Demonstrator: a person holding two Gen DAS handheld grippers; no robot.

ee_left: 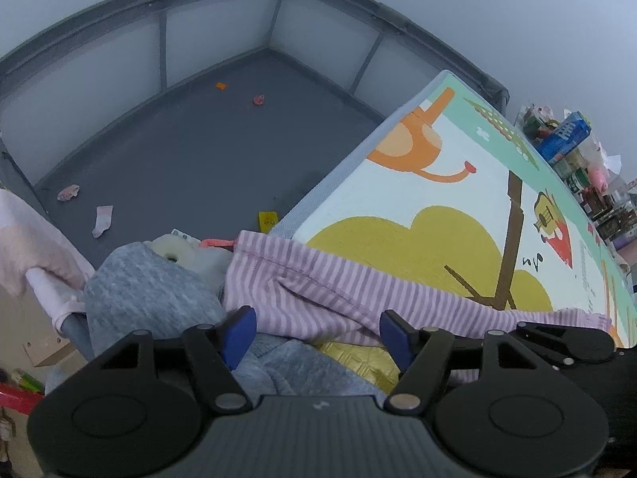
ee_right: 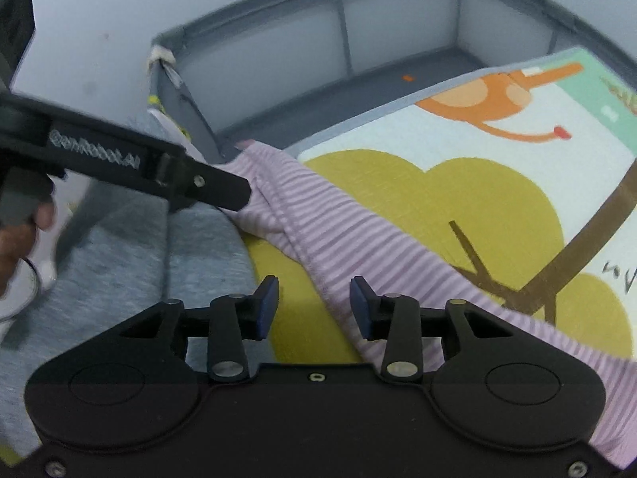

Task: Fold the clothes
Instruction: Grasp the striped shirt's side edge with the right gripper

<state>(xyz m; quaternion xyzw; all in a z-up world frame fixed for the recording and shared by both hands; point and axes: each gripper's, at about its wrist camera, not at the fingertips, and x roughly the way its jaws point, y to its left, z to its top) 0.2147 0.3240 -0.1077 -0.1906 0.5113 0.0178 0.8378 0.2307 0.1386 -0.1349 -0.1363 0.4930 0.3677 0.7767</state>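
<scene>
A pink-and-white striped garment (ee_left: 318,290) lies stretched across the near edge of a colourful play mat (ee_left: 458,207); it also shows in the right wrist view (ee_right: 358,235). My left gripper (ee_left: 314,330) is open, its blue pads either side of the garment's lower edge, not closed on it. In the right wrist view the left gripper (ee_right: 223,191) reaches to the garment's far end. My right gripper (ee_right: 314,306) is open, the garment's edge running between its pads. A grey knit garment (ee_left: 159,294) lies left of the striped one.
A grey-floored playpen (ee_left: 191,147) with mesh walls lies beyond the mat, with a small sock (ee_left: 102,220) and scattered bits on its floor. A pink cloth (ee_left: 28,247) hangs over a rail at left. Cluttered shelves (ee_left: 577,151) stand at right.
</scene>
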